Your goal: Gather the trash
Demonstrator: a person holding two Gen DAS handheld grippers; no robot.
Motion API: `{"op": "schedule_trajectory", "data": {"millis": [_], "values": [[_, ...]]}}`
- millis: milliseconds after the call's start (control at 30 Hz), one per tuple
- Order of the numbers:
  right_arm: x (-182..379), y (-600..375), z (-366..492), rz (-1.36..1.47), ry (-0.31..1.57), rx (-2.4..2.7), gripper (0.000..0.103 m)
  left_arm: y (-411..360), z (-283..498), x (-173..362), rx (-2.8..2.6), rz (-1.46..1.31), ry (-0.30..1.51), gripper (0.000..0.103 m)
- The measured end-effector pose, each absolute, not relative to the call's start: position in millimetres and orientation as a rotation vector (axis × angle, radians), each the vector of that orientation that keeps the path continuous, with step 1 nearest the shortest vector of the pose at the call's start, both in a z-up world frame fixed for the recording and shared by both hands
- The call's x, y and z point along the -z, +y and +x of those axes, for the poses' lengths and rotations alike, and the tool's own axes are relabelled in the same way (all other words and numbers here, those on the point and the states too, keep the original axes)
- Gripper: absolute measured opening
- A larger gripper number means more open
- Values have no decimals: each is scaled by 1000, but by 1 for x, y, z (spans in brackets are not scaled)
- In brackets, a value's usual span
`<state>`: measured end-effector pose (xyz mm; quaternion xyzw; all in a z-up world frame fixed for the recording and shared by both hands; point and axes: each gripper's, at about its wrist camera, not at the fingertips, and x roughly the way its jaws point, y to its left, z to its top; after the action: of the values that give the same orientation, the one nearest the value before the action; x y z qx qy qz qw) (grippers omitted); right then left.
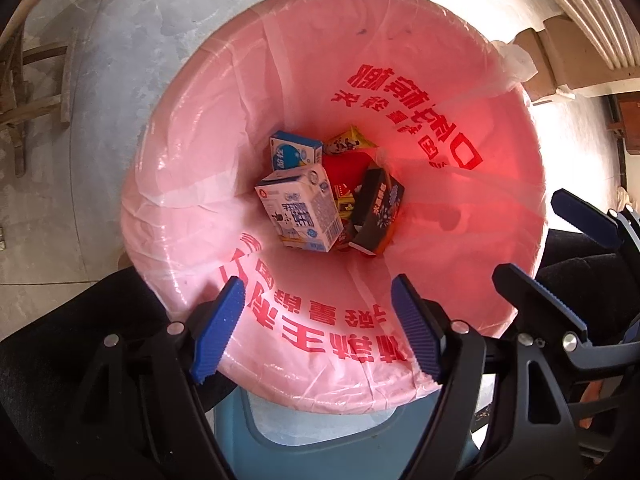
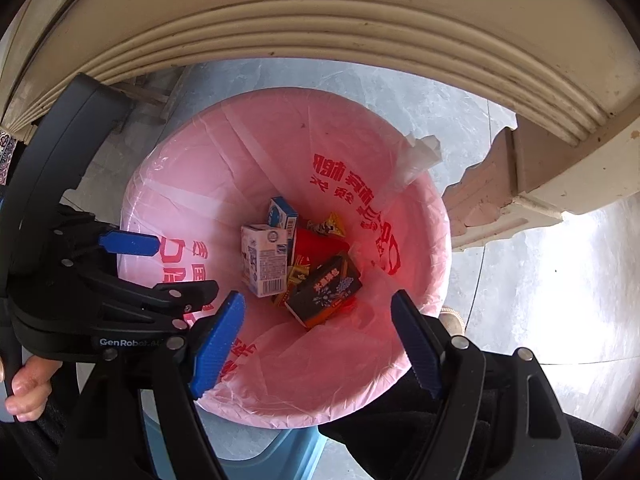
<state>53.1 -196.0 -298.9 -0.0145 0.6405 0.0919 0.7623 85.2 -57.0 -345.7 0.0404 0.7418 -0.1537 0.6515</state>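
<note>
I'm holding the left gripper (image 1: 316, 330) and right gripper (image 2: 318, 334) over the pink-lined bin (image 1: 200, 208), jaws apart and empty, since the cartons (image 1: 300, 208) and wrappers (image 1: 350, 142) already lie at its bottom, so drop looks done.

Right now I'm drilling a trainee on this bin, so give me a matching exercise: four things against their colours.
Things:
1. bin liner
2. largest carton
3. dark carton
4. left gripper pads

Colours:
A. blue
B. black with an orange edge
C. pink with red print
D. white with blue print

Pairs: 1-C, 2-D, 3-B, 4-A
</note>
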Motion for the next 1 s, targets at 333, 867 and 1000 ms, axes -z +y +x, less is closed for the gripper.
{"op": "schedule_trajectory", "data": {"millis": [333,867,1000], "values": [[242,-190,28,-41,1287,-164,74,-53,66,292,255,153,1530,74],[33,-216,-63,-16,698,63,96,-61,14,63,188,87,967,85],[-6,-218,-81,-18,608,98,96,-61,-4,19,168,59,860,87]]}}
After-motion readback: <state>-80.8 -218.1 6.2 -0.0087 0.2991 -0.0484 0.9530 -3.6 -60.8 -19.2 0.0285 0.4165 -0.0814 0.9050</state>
